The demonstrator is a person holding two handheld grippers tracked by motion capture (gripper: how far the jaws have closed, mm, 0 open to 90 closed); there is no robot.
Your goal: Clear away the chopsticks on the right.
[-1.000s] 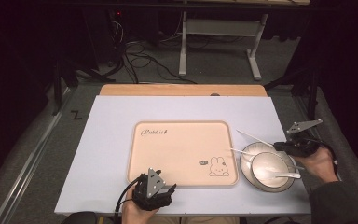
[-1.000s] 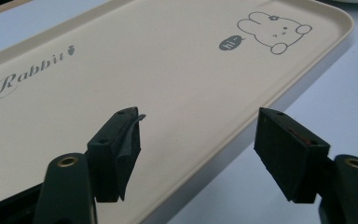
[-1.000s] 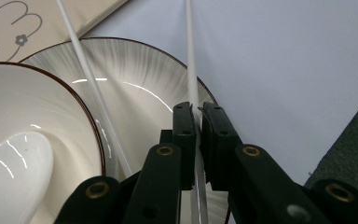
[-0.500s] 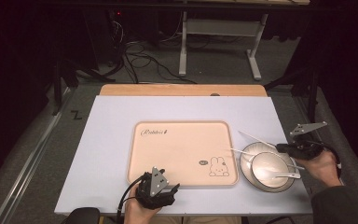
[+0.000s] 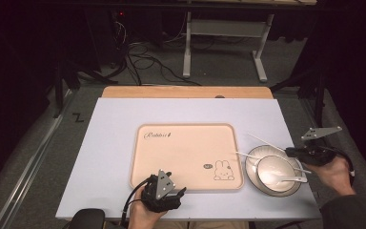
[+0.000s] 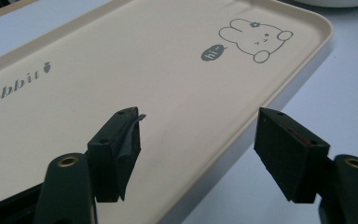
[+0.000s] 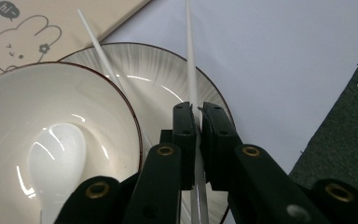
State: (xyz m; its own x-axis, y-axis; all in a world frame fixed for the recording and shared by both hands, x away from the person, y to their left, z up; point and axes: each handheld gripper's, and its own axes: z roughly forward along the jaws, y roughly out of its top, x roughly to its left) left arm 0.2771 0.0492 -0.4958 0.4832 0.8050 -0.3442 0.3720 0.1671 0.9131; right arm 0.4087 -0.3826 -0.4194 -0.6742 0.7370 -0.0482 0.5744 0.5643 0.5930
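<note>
From above, our right claw (image 5: 289,151) has barely drifted since a second ago, parked at the bowl's (image 5: 272,170) right edge. Our left claw (image 6: 200,154) gapes empty over the tray (image 6: 121,70). Up close, the right claw's clamped on one chopstick (image 7: 190,65), so it's picked up while its twin (image 7: 95,44) lies across the plate (image 7: 168,79) beside the bowl.

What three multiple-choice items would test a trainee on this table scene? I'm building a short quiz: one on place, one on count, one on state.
1. Where does the bowl sit?
A. On the plate
B. On the tray
C. On the floor

2. How many white chopsticks show?
A. One
B. Two
C. Four

3. What is the right claw doing?
A. Standing open
B. Gripping the spoon
C. Shut on a chopstick

Answers:
1. A, the plate's rim rings the bowl right of the tray.
2. B, one is clamped, the other chopstick lies across the plate.
3. C, the jaws pinch the thin white stick.
</note>
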